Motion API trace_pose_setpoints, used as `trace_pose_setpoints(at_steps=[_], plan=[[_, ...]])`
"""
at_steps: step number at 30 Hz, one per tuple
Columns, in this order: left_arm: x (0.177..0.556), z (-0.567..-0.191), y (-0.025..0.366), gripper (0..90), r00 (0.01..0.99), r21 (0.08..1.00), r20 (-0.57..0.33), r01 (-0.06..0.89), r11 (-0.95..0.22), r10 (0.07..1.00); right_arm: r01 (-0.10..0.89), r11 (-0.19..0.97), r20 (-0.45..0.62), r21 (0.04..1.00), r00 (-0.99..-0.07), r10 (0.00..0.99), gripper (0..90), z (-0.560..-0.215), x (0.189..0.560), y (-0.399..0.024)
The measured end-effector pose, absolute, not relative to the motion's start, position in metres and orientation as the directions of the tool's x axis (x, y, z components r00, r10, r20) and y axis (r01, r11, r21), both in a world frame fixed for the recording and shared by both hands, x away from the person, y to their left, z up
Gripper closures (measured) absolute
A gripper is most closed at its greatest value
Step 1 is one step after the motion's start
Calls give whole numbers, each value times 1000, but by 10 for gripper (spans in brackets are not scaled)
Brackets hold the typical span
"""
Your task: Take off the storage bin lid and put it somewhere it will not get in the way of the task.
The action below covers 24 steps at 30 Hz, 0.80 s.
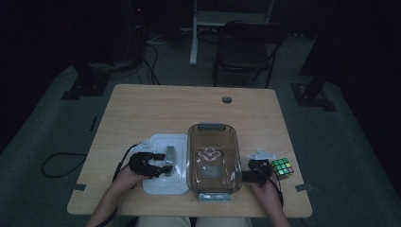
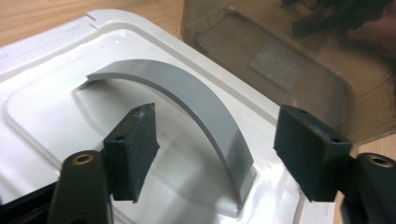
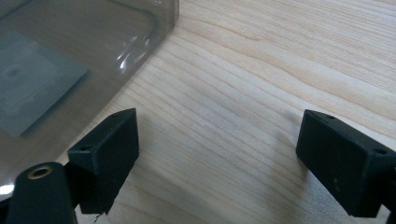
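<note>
Dark room is surrounding a wooden bench (image 1: 142, 109), where a white lid (image 1: 165, 163) is lying just beside a clear smoky box (image 1: 212, 161); a colour cube (image 1: 282, 168) is sitting near the right hand-held gripper (image 1: 257, 172). From the left gripper view, the left hand-held gripper (image 2: 215, 154) is standing wide around the grey arched handle (image 2: 187, 102), not pressing it. From the right gripper view, the jaws are standing wide over bare wood. Probably the lid is just being set down; next move is calling for the cube. No readable writing.
</note>
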<state>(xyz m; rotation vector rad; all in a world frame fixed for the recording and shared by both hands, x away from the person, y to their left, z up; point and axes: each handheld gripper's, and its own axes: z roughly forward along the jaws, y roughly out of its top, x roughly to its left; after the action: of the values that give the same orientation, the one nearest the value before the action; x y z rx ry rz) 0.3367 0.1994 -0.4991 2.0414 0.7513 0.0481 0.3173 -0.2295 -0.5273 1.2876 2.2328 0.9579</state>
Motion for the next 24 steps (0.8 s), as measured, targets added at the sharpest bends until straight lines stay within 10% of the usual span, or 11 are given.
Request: trace_pose_setpoints(at_steps=[16,24], plan=[[323,-493,234,5,674,800,-209,534,-272,709,598,345,3,723,-503,865,131,-527,317,-230],[308,-491,246,6,562,823,-121,517,-233,818,598,345,4,723,-502,865,131,-527,317,-230]])
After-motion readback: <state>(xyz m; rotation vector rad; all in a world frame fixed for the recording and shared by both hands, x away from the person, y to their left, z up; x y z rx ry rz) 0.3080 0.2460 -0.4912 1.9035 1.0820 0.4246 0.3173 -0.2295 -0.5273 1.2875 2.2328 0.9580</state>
